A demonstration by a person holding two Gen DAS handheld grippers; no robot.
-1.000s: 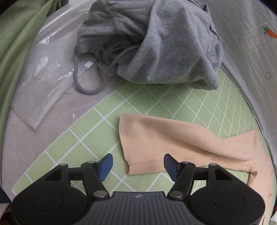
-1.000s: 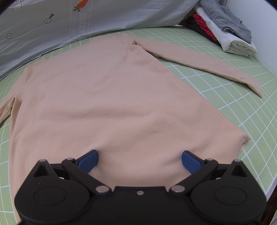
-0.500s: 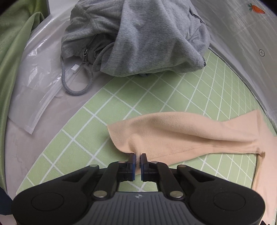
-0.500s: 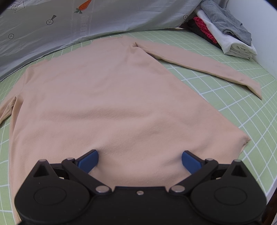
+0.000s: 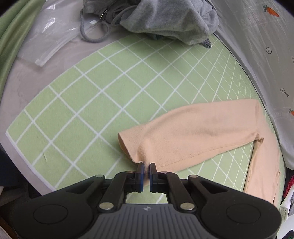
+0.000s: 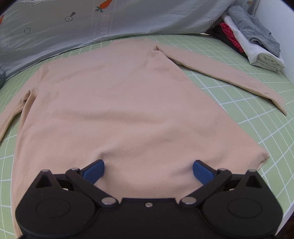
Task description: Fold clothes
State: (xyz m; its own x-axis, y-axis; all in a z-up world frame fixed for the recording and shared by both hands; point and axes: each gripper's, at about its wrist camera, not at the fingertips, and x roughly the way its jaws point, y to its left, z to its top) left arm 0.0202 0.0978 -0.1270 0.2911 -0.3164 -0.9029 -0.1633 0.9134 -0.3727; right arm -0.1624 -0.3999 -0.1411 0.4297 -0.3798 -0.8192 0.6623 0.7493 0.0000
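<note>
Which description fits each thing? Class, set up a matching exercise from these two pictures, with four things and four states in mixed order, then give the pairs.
Things:
1. left gripper
2. right gripper
3. grey hoodie
4. folded clothes pile

States:
A. stacked at the mat's far corner
B. jaws wide, resting on the peach top
C. crumpled in a heap
D. clamped on the sleeve cuff

Pairs: 1-D, 2-B, 3-C, 4-A
</note>
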